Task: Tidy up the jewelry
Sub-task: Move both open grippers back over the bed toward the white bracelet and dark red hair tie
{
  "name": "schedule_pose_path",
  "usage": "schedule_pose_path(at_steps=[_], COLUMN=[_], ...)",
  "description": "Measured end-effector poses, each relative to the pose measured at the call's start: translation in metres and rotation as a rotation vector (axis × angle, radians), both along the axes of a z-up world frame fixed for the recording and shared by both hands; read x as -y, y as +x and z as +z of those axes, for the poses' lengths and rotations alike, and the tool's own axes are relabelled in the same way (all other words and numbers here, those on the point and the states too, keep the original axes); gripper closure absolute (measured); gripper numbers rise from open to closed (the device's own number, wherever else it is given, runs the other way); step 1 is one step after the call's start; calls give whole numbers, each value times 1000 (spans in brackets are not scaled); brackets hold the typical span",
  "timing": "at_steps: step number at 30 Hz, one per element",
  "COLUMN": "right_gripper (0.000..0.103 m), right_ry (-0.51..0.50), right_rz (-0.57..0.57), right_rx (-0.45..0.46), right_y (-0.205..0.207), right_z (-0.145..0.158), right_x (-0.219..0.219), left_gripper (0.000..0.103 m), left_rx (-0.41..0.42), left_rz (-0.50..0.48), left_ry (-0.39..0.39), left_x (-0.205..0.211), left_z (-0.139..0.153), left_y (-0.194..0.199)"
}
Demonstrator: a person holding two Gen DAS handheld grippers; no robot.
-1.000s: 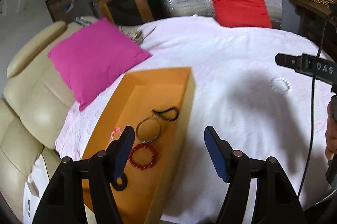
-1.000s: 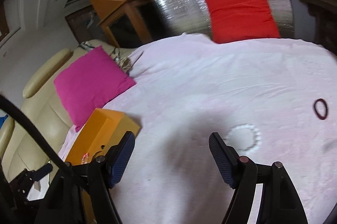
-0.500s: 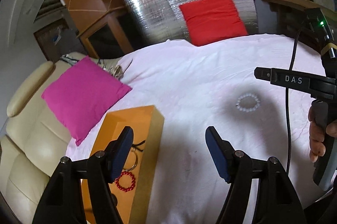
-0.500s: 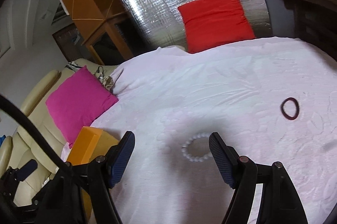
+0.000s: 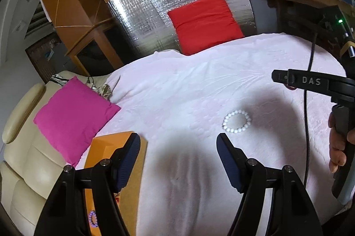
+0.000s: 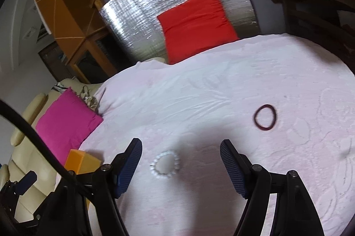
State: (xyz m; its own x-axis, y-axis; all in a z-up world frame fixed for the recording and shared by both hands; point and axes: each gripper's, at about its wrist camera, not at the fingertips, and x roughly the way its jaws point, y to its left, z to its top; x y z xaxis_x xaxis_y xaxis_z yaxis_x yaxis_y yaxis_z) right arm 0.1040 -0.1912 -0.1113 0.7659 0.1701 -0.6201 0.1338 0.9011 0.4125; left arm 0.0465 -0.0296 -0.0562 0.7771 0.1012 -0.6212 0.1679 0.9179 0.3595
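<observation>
A closed ring of white beads, the bracelet [image 5: 237, 121] lies flat.

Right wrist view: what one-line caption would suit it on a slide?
Open right gripper above a white bead bracelet on the tablecloth, dark ring farther right.

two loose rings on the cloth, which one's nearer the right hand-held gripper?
The white bead bracelet, lying just ahead of the open right hand-held gripper, toward its left finger. The dark red hair tie sits farther off, to the right.
</observation>
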Motion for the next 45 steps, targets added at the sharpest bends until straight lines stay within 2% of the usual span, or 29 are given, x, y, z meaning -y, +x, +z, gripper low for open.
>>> schedule_pose_path(at_steps=[9, 16, 20, 25, 30, 34, 39, 45], right_gripper=[27, 27, 27, 27, 28, 27, 28, 28], right_ry=[44, 59, 47, 86, 82, 46, 2, -15], right_rz=[-112, -227, -288, -361, -360, -339, -310, -285], right_rx=[-46, -45, -34, -55, -99, -132, -163, -191], right_y=[0, -2, -6, -10, -3, 4, 11, 13], right_z=[-10, -6, -3, -10, -21, -27, -34, -39], right_x=[51, 91, 116, 146, 145, 131, 117, 101], left_gripper=[31, 31, 31, 31, 31, 31, 31, 31], left_rx=[-37, -65, -122, -175, -189, -179, -129, -146], left_rz=[-5, 7, 39, 58, 63, 58, 45, 46], left_ry=[-12, -63, -125, -152, -169, -170, -162, -183], left_x=[27, 34, 29, 21, 12, 11, 7, 1], left_z=[-21, -41, -69, -103, -115, -113, -103, -103], left_y=[26, 49, 68, 80, 90, 96, 97, 100])
